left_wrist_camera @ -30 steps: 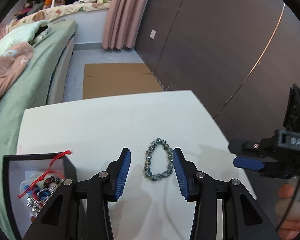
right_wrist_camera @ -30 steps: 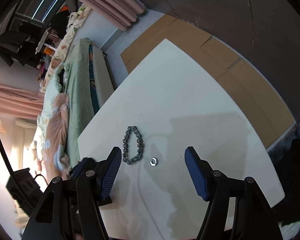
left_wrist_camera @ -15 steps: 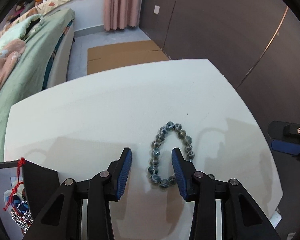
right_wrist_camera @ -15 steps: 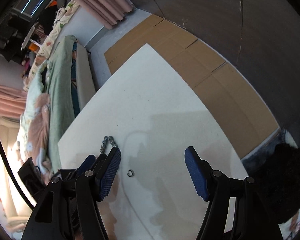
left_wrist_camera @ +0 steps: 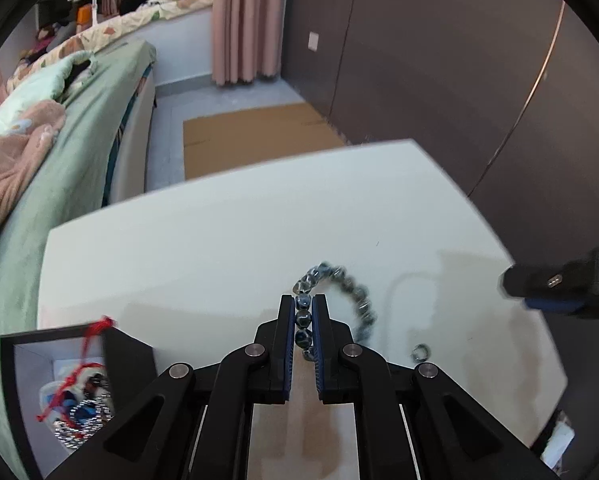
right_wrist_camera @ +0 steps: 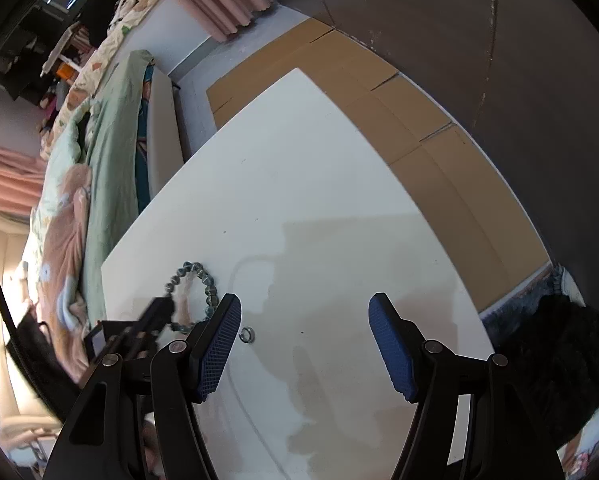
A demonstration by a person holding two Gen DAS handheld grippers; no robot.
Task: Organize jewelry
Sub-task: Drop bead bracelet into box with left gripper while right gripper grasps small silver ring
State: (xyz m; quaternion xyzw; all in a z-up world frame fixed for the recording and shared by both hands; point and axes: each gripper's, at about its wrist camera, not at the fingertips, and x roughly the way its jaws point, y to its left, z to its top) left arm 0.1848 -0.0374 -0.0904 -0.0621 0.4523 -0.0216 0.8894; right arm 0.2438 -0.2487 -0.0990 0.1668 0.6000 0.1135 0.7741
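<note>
A bracelet of blue-grey beads (left_wrist_camera: pixel 355 292) lies on the white table (left_wrist_camera: pixel 219 240). My left gripper (left_wrist_camera: pixel 303 308) has its jaws closing on the bracelet's left strand, and the blue pads press on a few beads. The rest of the loop curves off to the right, blurred. From the right wrist view the bracelet (right_wrist_camera: pixel 209 286) shows left of my right gripper (right_wrist_camera: pixel 304 304), which is open and holds nothing above the table. A small silver ring (left_wrist_camera: pixel 420 353) lies on the table, close to the right gripper's left finger (right_wrist_camera: pixel 219 336).
An open black box (left_wrist_camera: pixel 7 360) with a red cord, chains and beads inside stands at the table's near left. A bed (left_wrist_camera: pixel 59 152) runs along the left, flat cardboard (right_wrist_camera: pixel 419 128) lies on the floor beyond the table, and dark wall panels stand to the right.
My left gripper has shut on the left side of the bead bracelet, whose loop has shifted and blurred. The right gripper stays open and has turned a little.
</note>
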